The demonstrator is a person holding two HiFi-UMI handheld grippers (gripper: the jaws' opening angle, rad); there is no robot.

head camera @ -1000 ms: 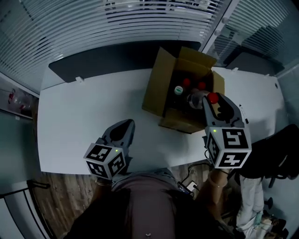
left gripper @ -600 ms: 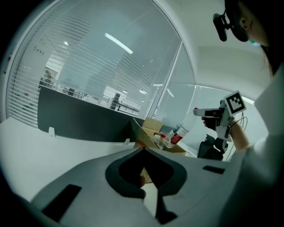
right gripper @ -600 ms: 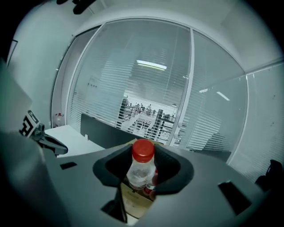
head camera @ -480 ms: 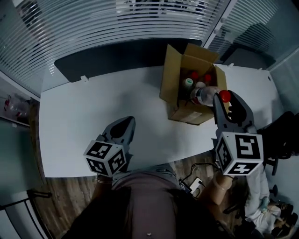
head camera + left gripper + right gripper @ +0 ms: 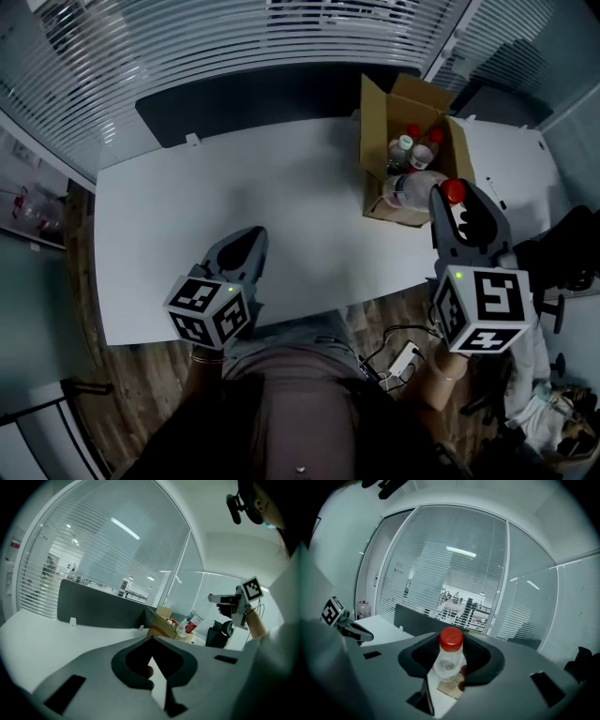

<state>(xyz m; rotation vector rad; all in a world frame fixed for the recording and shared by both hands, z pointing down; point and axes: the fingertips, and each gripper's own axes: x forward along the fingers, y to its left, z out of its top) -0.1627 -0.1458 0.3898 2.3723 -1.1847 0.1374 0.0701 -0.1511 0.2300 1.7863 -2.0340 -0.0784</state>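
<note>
While the right gripper [image 5: 457, 208] pinches a bottle [image 5: 411, 186] at the neck, just under its red cap, the bottle hangs tilted in the air over the near rim of the box [image 5: 373, 141]. The right gripper view shows the jaws clamped on it. Three capped boxed bottles [image 5: 405, 146] stand inside. The left gripper [image 5: 246, 246] hovers over the table [image 5: 169, 225], well apart from the box, with its jaws pressed together on nothing. Assessment: one bottle is in hand, none is on the table, and the remainder are in the box.
</note>
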